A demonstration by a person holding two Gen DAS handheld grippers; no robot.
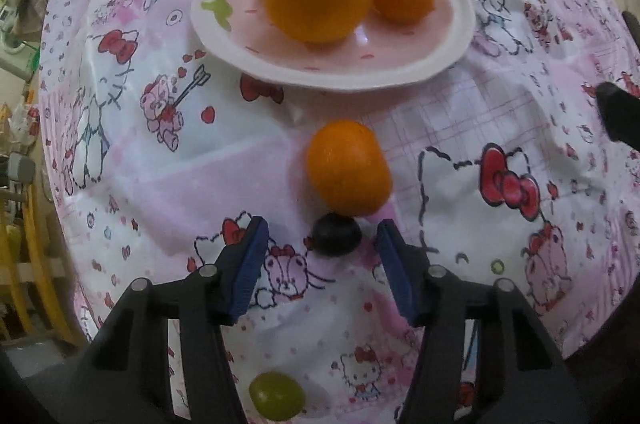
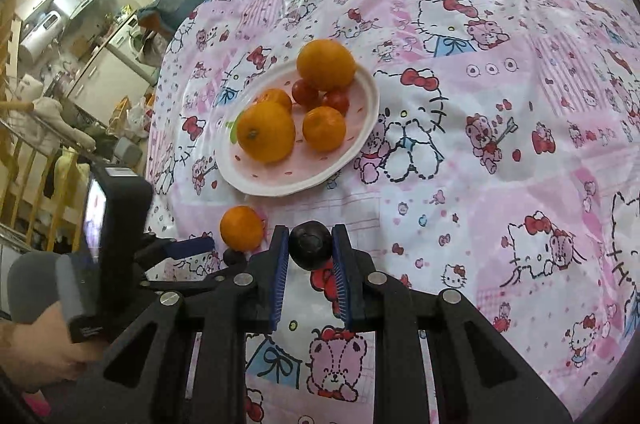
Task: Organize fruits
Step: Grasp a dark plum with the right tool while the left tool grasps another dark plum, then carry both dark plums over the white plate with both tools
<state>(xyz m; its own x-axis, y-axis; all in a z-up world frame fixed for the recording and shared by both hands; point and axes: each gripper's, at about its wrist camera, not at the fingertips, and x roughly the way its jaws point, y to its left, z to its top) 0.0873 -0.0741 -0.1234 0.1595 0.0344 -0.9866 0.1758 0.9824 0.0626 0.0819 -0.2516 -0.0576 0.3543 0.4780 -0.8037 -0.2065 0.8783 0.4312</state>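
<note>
left gripper (image 1: 322, 236) is pointing down at the tablecloth (image 1: 460, 112), its blue pads standing apart on either side of a dark grape (image 1: 337, 235) that is lying on the cloth; neither pad is touching it, so this gripper is grasping nothing. a small orange (image 1: 347, 168) is sitting just beyond that grape, touching or nearly touching it. a green grape (image 1: 277, 396) is lying on the cloth nearer the camera, between the gripper's arms. right gripper (image 2: 310, 248) is clenched on a second dark grape (image 2: 310, 245), the blue pads pressing it from both sides and holding it clear above the cloth. further off, a white plate (image 2: 362, 140) with a pink centre is resting on the cloth, carrying a large orange (image 2: 266, 132), another large orange (image 2: 326, 64) at its far rim, two smaller oranges (image 2: 324, 128) and two cherry tomatoes (image 2: 306, 92) bunched between them. in the right wrist view the left gripper is showing at the lower left, a person's hand (image 2: 36, 352) wrapping its handle, with the loose orange just beside its fingers. clutter and furniture are blurring past the cloth's edge.
</note>
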